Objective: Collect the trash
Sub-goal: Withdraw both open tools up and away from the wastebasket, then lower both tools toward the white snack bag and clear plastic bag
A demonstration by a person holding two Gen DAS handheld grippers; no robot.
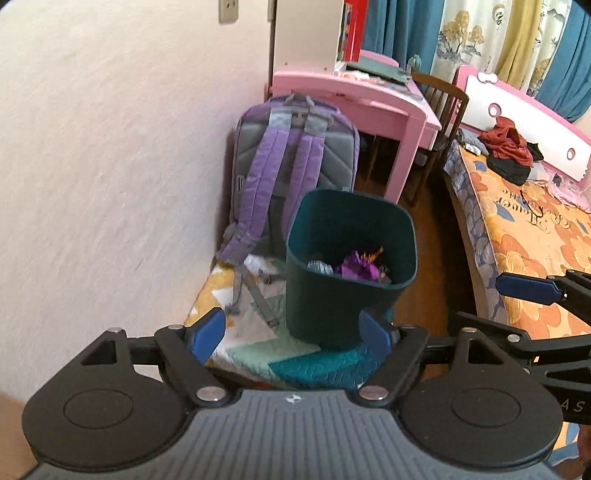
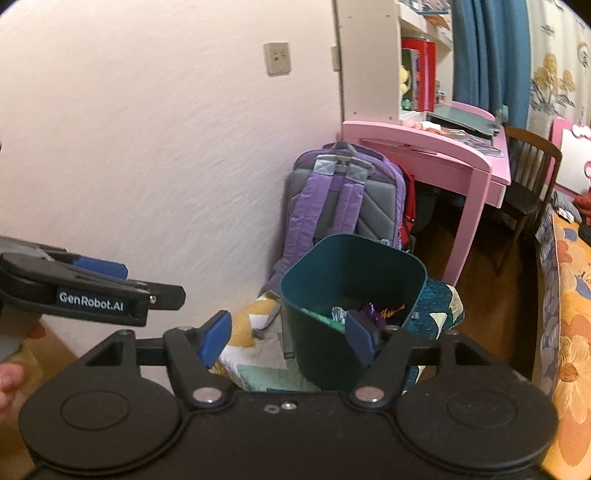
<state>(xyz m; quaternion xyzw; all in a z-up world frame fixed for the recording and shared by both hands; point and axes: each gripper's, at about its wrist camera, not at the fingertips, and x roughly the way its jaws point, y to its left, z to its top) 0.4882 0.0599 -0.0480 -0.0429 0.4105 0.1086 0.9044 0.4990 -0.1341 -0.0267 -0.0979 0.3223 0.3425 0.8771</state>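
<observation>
Teal bin (image 1: pixel 351 266) sits on the quilt (image 1: pixel 258 343) dead ahead, trash (image 1: pixel 360 266) inside; left gripper (image 1: pixel 290 334) and right gripper (image 2: pixel 286 338) both gape empty, right one nearer the rim

— What colours did you have down there?
— The trash bin (image 1: pixel 347 295) was dark teal, with a purple wrapper (image 1: pixel 356 267) and a silver-grey scrap (image 1: pixel 319 266) inside. In the right wrist view a green piece (image 2: pixel 321 319) showed too.
— And behind it?
— A backpack (image 1: pixel 291 158) in lilac purple with grey quilted panels. The quilt (image 1: pixel 258 343) under the bin was patchwork: mustard, white, pale mint, teal.
— The furniture?
— The desk (image 1: pixel 369 99) was pink, the curtain (image 1: pixel 399 29) deep blue, and the bed cover (image 1: pixel 524 251) orange with big pale flowers.
— The tools?
— The left gripper (image 1: pixel 291 334) was black with blue pads.
</observation>
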